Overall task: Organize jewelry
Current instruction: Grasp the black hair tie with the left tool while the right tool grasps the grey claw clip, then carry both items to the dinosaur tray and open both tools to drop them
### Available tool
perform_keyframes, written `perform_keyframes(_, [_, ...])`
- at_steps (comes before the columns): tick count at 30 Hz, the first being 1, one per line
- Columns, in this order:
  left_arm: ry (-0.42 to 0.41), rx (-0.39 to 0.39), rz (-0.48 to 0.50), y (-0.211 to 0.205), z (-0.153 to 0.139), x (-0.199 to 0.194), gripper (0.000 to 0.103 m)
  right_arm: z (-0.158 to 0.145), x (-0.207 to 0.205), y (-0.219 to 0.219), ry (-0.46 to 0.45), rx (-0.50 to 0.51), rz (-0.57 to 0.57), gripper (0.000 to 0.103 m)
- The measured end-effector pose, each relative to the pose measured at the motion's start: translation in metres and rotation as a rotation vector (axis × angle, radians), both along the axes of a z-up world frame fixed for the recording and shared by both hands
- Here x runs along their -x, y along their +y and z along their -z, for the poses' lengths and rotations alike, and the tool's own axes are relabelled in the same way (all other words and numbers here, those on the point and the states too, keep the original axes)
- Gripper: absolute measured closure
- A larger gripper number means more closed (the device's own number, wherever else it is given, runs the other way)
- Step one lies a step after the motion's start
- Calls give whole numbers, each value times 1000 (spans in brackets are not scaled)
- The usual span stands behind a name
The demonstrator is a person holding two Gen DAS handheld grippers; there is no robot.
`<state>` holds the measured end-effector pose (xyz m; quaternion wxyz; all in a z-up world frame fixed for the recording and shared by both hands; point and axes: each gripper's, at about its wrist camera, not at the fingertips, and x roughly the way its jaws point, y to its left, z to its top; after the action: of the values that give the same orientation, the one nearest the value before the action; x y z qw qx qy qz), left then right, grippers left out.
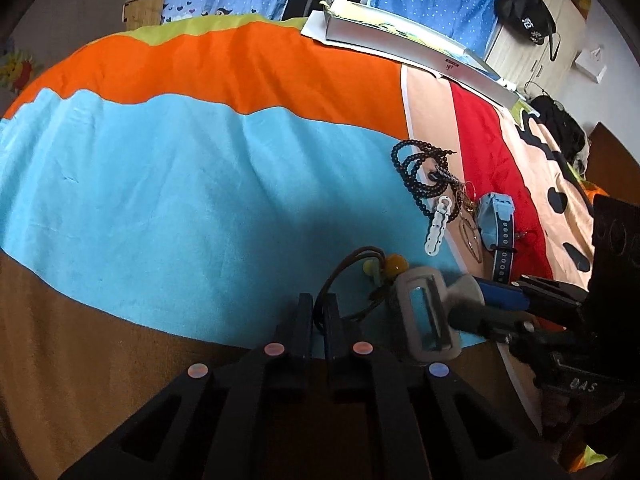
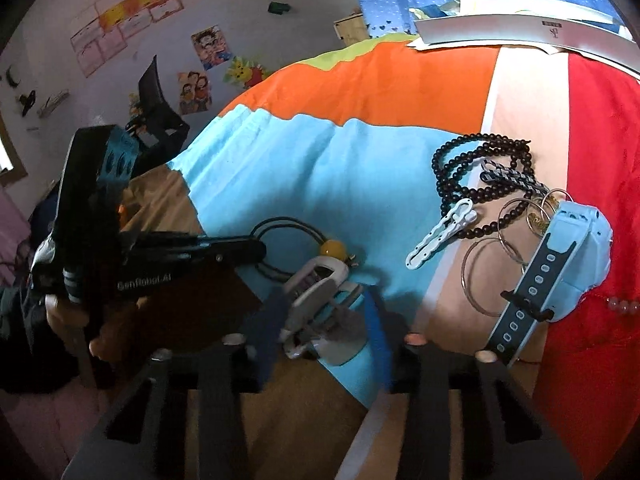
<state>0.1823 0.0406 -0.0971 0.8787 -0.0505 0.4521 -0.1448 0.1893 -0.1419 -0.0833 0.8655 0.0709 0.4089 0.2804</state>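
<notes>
Closest to my left camera, my left gripper is pinching a dark cord, its fingers nearly together on the loop. That cord is carrying a yellow bead and lying on the blue part of the blanket. My right gripper is standing wide apart around a grey watch; I am not touching it as far as I can tell. Only the left view is showing the watch's rectangular face, its long axis running toward me. Only the right view is showing the posters on the wall. Beyond, a white clip is pointing diagonally, touching black beads. Hoops and a blue watch are lying just beside them, its strap angling toward me. Farthest off, a silver box is sitting at the blanket's edge.
</notes>
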Motion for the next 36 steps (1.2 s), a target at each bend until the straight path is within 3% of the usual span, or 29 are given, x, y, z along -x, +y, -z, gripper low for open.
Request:
perform_keyframes(1, [-5,-4,-3,-1,-1,2,98,0,-1,2,5,6,21,82])
perform_keyframes(2, [-8,-7,-5,-1,-2,3,98,0,0,2,12,0,40,95])
perform_keyframes(3, [-14,-15,-4,-2,-3,5,98,0,0,3,24,-2,57,97])
perform_keyframes(10, [-71,-61,11,-15,-24,18,99,-14,8,7,15,13,113,98])
perform_keyframes(17, [-102,-79,79,-32,-74,-13,99,-64,-1,-31,-89,-3,179,98])
perform_keyframes(23, [-194,-43,151,-63,-150,-86,99,-124,-61,-84,-215,43,261,98])
perform_keyframes(28, [-296,16,143,-94,-200,-162,99,-170,-128,-124,-308,114,329,98])
perform_keyframes(31, [-278,74,124,-111,-207,-212,99,-184,-170,-141,-304,115,370,98])
perform_keyframes(36, [-219,71,91,-139,-185,-269,99,-178,-228,-162,-247,148,437,98])
